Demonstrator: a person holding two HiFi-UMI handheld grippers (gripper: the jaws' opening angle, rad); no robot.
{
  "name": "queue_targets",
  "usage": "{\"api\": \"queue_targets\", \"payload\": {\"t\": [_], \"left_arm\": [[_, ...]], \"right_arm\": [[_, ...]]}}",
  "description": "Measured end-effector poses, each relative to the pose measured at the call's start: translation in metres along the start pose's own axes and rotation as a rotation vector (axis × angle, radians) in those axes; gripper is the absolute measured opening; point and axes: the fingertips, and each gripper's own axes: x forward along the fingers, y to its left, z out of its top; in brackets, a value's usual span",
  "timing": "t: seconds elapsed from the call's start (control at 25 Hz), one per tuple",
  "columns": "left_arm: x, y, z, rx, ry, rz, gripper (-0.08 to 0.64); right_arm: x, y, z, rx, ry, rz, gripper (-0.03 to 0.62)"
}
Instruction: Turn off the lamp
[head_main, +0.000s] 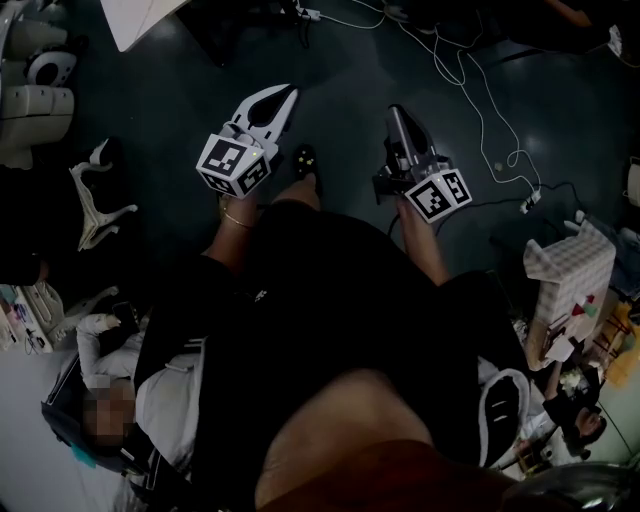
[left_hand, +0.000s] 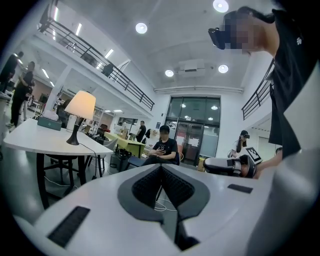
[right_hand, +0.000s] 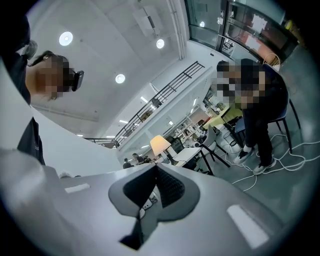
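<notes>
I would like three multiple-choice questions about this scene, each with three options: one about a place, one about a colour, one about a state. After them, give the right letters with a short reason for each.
1. In the left gripper view, where does the lamp stand?
A. on the floor
B. on the white table
C. on a chair

2. What colour is the lamp's base?
A. white
B. red
C. black

3. In what state is the lamp?
A. lit
B. off
C. tipped over

Answers:
1 B: its base rests on the tabletop at the left.
2 C: the stem and foot look black.
3 A: the shade glows warm, and the lamp stands upright.
</notes>
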Motion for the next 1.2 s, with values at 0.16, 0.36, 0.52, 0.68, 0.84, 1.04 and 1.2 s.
{"api": "queue_targets", "payload": {"t": [0.16,0.36,0.52,0.68,0.84,1.04,1.2], "left_arm": [[0.021,0.031,0.011,0.005,0.003,-0.007,0.006],[0.032,0.073,0.02,-0.009,0.008,0.008,0.007],[0.038,0.106,0.028,-0.023,-0.006,0.033,0.007],[0.04,0.126,0.037,-0.02,-0.031,0.046,0.006],[0.038,0.138,0.036,-0.042,-0.047,0.085,0.006],[0.034,0.159,0.036,-0.035,-0.048,0.15,0.006],[0.045,0.176,0.035,-0.048,-0.066,0.22,0.007]], "right_arm": [[0.041,-0.012,0.004,0.006,0.007,0.015,0.0],[0.091,-0.02,0.001,0.017,0.019,0.032,0.0],[0.127,-0.018,0.003,0.014,0.028,0.059,0.0],[0.151,-0.015,0.001,0.0,0.047,0.093,0.001],[0.168,-0.024,0.002,-0.002,0.077,0.106,0.002],[0.191,-0.034,0.003,-0.008,0.11,0.132,0.002],[0.218,-0.051,0.012,-0.032,0.164,0.182,0.002]]}}
